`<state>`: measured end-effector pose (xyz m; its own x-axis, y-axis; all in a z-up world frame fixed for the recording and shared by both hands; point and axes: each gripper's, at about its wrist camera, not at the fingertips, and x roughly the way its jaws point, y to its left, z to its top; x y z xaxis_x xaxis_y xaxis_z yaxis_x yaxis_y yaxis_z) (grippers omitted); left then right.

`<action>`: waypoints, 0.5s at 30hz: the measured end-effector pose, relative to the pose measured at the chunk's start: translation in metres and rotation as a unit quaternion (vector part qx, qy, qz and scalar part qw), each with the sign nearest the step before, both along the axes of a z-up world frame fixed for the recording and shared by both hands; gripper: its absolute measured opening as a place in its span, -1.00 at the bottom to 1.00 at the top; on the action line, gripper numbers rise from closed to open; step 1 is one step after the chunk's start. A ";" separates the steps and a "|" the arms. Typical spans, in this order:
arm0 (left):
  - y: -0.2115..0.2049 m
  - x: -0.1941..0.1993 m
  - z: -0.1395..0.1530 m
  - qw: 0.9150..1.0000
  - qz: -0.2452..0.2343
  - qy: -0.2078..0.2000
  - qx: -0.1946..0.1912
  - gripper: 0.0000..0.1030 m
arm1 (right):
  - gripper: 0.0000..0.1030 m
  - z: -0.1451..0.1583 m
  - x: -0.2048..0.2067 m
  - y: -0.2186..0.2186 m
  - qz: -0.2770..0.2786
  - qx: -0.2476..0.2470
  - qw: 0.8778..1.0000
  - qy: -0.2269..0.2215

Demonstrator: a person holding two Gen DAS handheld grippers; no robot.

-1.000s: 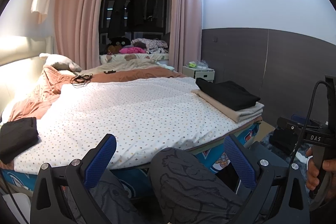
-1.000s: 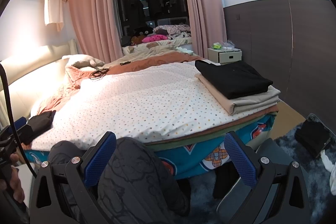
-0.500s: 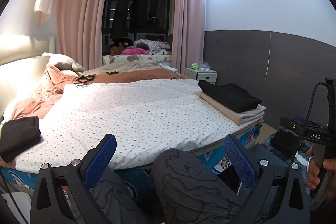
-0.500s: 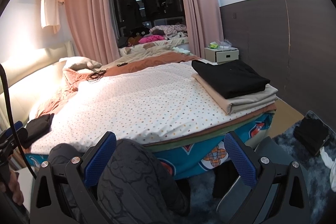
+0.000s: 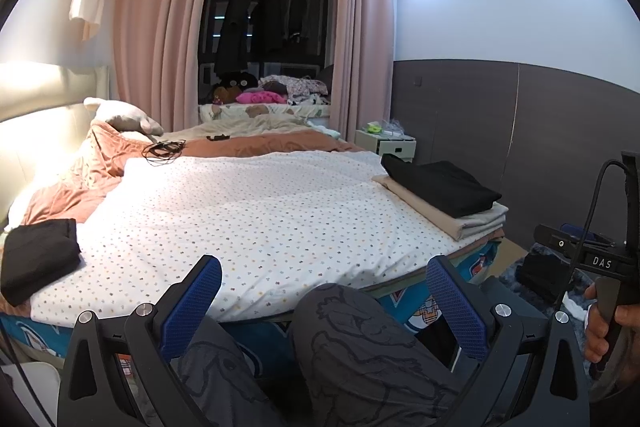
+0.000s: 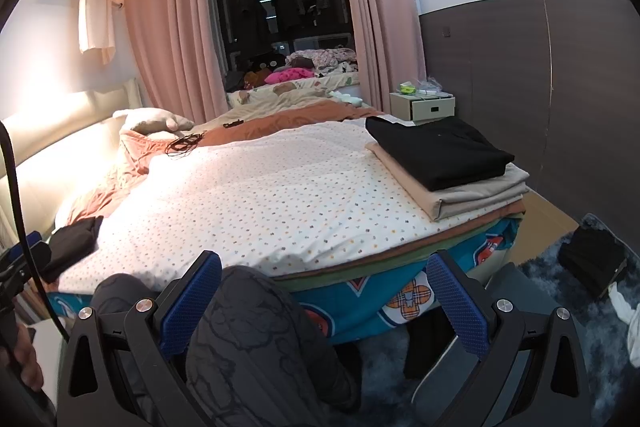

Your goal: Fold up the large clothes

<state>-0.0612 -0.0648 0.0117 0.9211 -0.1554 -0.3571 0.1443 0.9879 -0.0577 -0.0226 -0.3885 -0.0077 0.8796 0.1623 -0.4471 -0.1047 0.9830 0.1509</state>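
Observation:
A folded black garment [image 5: 440, 185] lies on folded beige clothes [image 5: 464, 221] at the bed's right edge; the black one [image 6: 436, 151] and the beige ones [image 6: 472, 195] also show in the right wrist view. Another folded black garment [image 5: 36, 257] lies at the left edge, also seen in the right wrist view [image 6: 74, 243]. My left gripper [image 5: 324, 301] is open and empty, held above my knees in front of the bed. My right gripper [image 6: 324, 301] is open and empty too. Neither touches any cloth.
The bed carries a dotted white cover [image 5: 248, 215] and a rust duvet [image 5: 100, 167] with a black cable [image 5: 162, 149] on it. A white nightstand [image 6: 424, 105] stands by the dark wall. A dark bag [image 6: 592, 263] lies on the blue rug.
Both grippers have tilted slightly upward, so the bed sits a little lower in view. Both stay open and empty. Nothing on the bed has moved.

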 end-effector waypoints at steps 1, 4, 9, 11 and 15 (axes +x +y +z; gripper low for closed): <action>0.000 -0.001 0.000 1.000 0.002 -0.001 0.001 0.99 | 1.00 0.000 0.000 0.000 0.000 -0.001 1.000 0.000; 0.000 -0.002 0.000 1.000 0.004 -0.003 0.002 0.99 | 1.00 0.000 0.000 0.000 0.000 -0.001 1.000 0.000; 0.000 -0.003 0.000 1.000 0.000 0.002 -0.008 0.99 | 1.00 0.000 0.000 -0.001 -0.001 0.001 1.000 0.000; -0.001 -0.003 0.000 1.000 -0.002 0.004 -0.007 0.99 | 1.00 0.000 0.000 -0.002 -0.002 0.002 1.000 0.000; -0.002 -0.004 0.000 1.000 -0.003 0.009 -0.007 0.99 | 1.00 0.000 0.000 -0.002 -0.003 0.003 1.000 0.000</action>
<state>-0.0648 -0.0671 0.0115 0.9134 -0.1661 -0.3716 0.1493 0.9860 -0.0738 -0.0231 -0.3903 -0.0076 0.8808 0.1599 -0.4457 -0.0990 0.9826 0.1570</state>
